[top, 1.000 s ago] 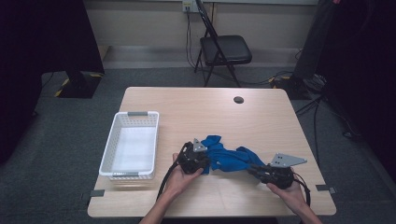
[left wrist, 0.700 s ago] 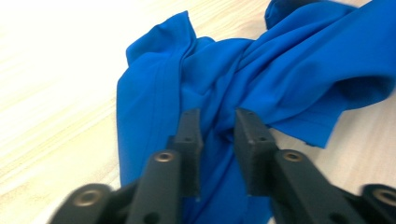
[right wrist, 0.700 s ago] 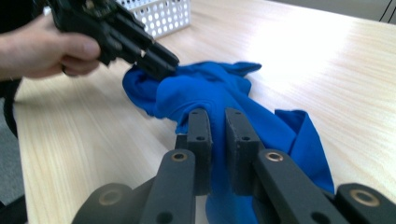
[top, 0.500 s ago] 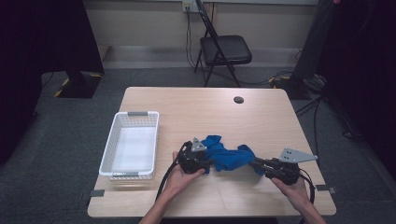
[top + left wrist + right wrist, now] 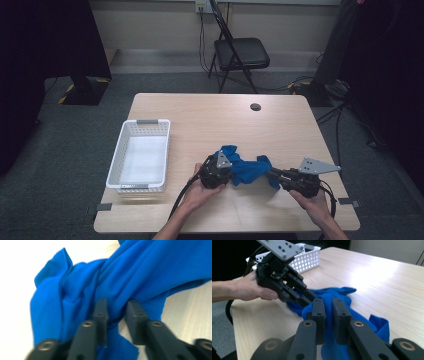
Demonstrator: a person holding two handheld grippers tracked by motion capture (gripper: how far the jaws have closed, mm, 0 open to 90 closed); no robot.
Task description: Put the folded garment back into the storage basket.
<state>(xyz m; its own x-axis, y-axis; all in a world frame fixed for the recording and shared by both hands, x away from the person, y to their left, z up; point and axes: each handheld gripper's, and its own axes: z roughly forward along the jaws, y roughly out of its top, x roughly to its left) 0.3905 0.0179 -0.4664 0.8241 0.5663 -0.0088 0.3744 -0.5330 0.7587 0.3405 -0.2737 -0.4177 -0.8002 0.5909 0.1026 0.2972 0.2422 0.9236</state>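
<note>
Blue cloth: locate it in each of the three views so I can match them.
High view: the blue cloth lies bunched on the table's near half, between both claws.
Left gripper view: it covers the upper frame, with a fold between the jaws.
Right gripper view: it sits centre, pinched by the jaws.
Shared landmark: the left claw, also in the high view.

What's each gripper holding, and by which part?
Both hold the blue cloth: the left gripper pinches a bunched fold at its left end, the right gripper a fold at its right end.

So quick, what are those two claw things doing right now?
Left gripper: fingers just closed again, pinching the blue cloth.
Right gripper: shut on the same cloth, at its other end.
</note>
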